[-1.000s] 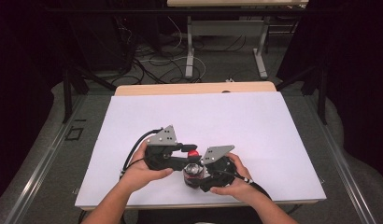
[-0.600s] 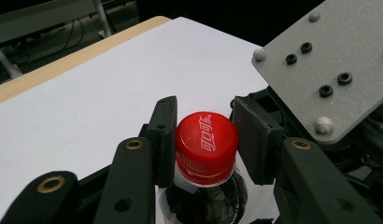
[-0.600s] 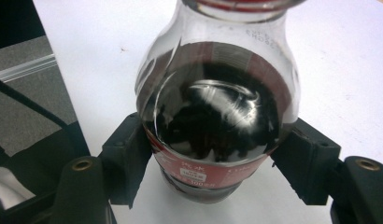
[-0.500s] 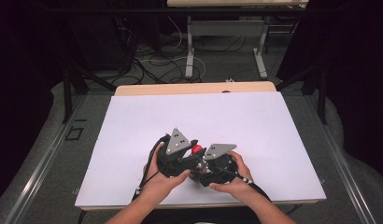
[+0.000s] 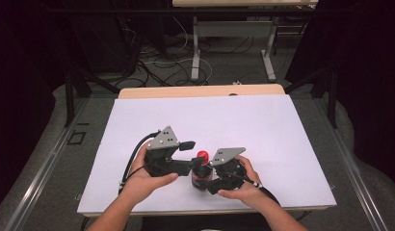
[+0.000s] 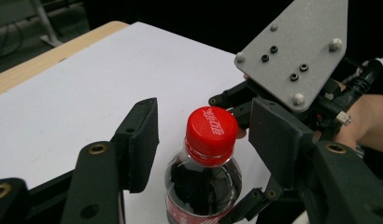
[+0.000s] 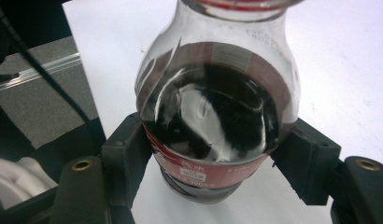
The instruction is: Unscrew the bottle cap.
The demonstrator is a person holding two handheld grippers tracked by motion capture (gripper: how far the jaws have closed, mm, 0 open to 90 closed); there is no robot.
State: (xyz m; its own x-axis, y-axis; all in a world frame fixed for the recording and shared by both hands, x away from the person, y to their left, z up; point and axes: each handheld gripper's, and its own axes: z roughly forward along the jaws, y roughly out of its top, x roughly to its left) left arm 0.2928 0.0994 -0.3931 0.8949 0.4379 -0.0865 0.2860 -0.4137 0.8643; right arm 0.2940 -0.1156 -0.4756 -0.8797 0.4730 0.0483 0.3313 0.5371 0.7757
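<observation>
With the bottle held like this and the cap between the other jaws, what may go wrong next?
1. The left gripper has just been opening; its pads stand apart from the round red plastic cap, so closing off-centre may slip on it.
2. The right gripper clamps the clear plastic bottle of dark cola low on its red label; twisting at the top might tilt it.
3. If the cap loosens quickly, cola may foam onto the white table sheet.
</observation>
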